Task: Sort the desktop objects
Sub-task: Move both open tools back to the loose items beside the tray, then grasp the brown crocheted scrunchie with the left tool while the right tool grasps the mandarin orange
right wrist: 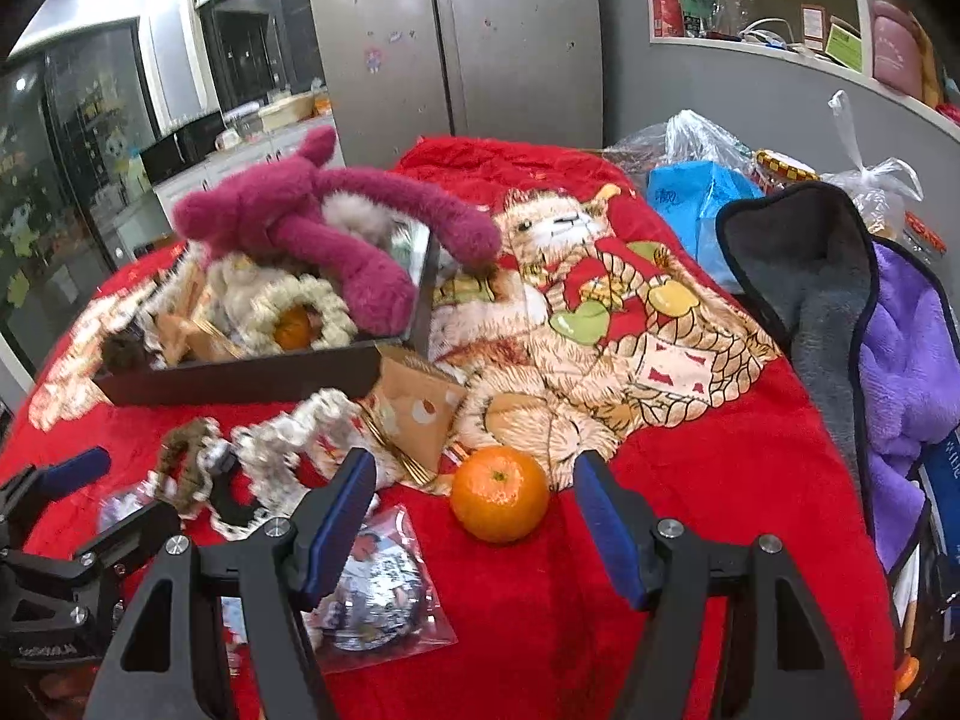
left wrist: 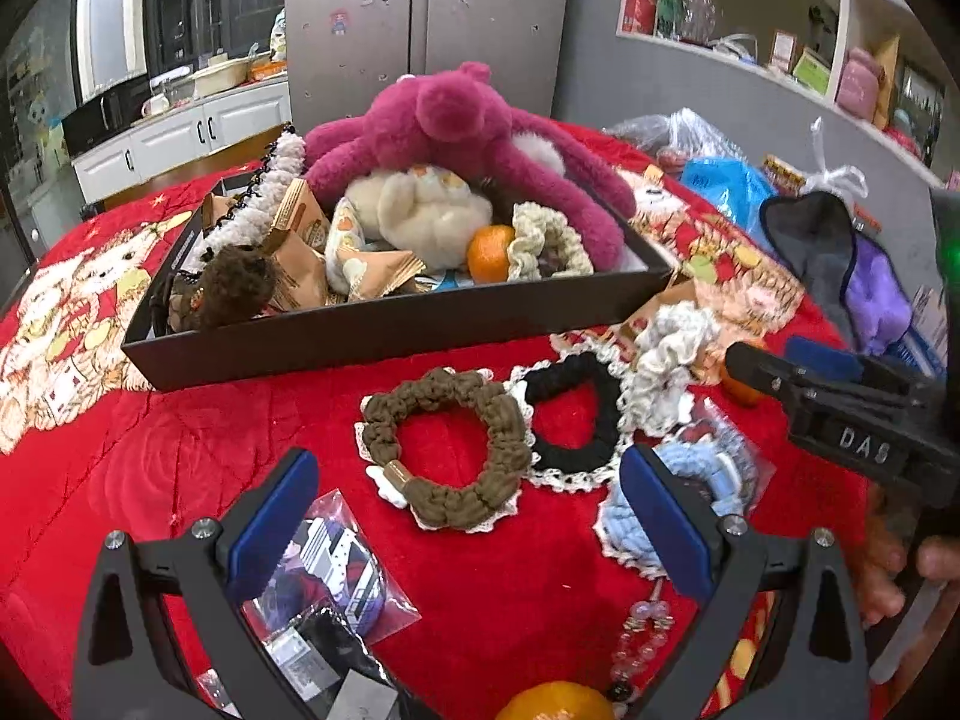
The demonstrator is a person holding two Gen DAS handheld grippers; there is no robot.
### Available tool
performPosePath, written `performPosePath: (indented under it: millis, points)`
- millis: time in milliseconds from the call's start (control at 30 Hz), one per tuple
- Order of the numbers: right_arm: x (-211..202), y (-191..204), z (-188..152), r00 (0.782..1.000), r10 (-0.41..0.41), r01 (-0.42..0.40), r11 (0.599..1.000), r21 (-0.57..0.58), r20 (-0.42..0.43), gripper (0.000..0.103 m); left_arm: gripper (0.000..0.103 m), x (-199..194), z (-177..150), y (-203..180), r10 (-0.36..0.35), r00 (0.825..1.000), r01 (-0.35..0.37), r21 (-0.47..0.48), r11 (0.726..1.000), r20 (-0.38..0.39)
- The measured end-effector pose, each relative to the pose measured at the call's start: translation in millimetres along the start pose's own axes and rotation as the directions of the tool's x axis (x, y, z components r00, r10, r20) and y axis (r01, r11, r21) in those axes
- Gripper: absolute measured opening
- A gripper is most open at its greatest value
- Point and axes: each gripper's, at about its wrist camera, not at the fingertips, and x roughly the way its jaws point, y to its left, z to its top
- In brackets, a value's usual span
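While a brown scrunchie (left wrist: 447, 447) is being framed on the red-covered table (left wrist: 150, 450) only in the left wrist view, the left claw (left wrist: 468, 516) is being held wide and empty above it, angled downward. A tangerine (right wrist: 500, 493) is being shown by the right wrist view, lying between the widely spread fingers of the empty right claw (right wrist: 474, 522).

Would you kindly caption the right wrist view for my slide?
Open right gripper poised over a round orange tangerine on the red plush blanket, dark cardboard tray beyond.
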Motion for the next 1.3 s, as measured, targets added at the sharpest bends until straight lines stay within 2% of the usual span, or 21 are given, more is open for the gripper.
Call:
performPosePath:
  millis: [300,467,633,800,833,867,900,933,967,1300]
  points:
    - [12.2,-14.4,0.0,0.999,-0.005,0.008,0.999,0.051,-0.046,0.07,0.101,13.9,-3.4,9.5,0.041,0.999,-0.042,-0.034,0.999,-0.021]
    - [13.1,-11.8,-0.2,0.999,0.015,-0.013,0.999,0.049,-0.05,0.07,0.101,20.2,-4.7,12.8,0.022,0.999,-0.023,-0.04,0.999,-0.036]
    - [16.2,-6.7,-1.5,0.998,-0.005,0.006,1.0,0.019,-0.059,0.07,0.1,23.5,-6.5,13.5,0.027,0.999,-0.028,-0.04,0.999,-0.045]
    - [29.6,-8.0,-5.6,0.994,0.001,0.002,1.0,0.027,-0.109,0.07,0.099,27.2,-7.2,15.5,0.03,0.998,-0.033,-0.052,0.998,-0.06]
    - [31.0,-8.5,-6.4,0.995,-0.002,0.005,1.0,0.027,-0.104,0.07,0.096,27.1,-7.5,15.8,0.028,0.998,-0.031,-0.054,0.998,-0.058]
    - [30.2,-7.1,-6.8,0.996,-0.013,0.015,1.0,0.017,-0.088,0.063,0.095,26.8,-7.6,15.8,0.025,0.998,-0.028,-0.054,0.998,-0.056]
    - [30.5,-5.5,-7.3,0.996,-0.031,0.032,0.999,0.006,-0.087,0.051,0.092,26.6,-7.8,15.7,0.023,0.998,-0.026,-0.053,0.998,-0.054]
    - [30.7,-4.0,-7.9,0.995,-0.055,0.055,0.998,-0.008,-0.084,0.047,0.088,26.2,-8.0,15.6,0.022,0.998,-0.025,-0.05,0.998,-0.052]
    - [29.9,-2.4,-8.7,0.995,-0.067,0.065,0.998,-0.021,-0.073,0.039,0.086,25.9,-8.3,14.9,0.023,0.998,-0.026,-0.047,0.999,-0.051]
    - [25.8,-2.1,-8.6,0.997,-0.047,0.045,0.999,-0.027,-0.061,0.039,0.049,20.3,-9.3,7.2,0.044,0.999,-0.044,-0.015,0.999,-0.03]
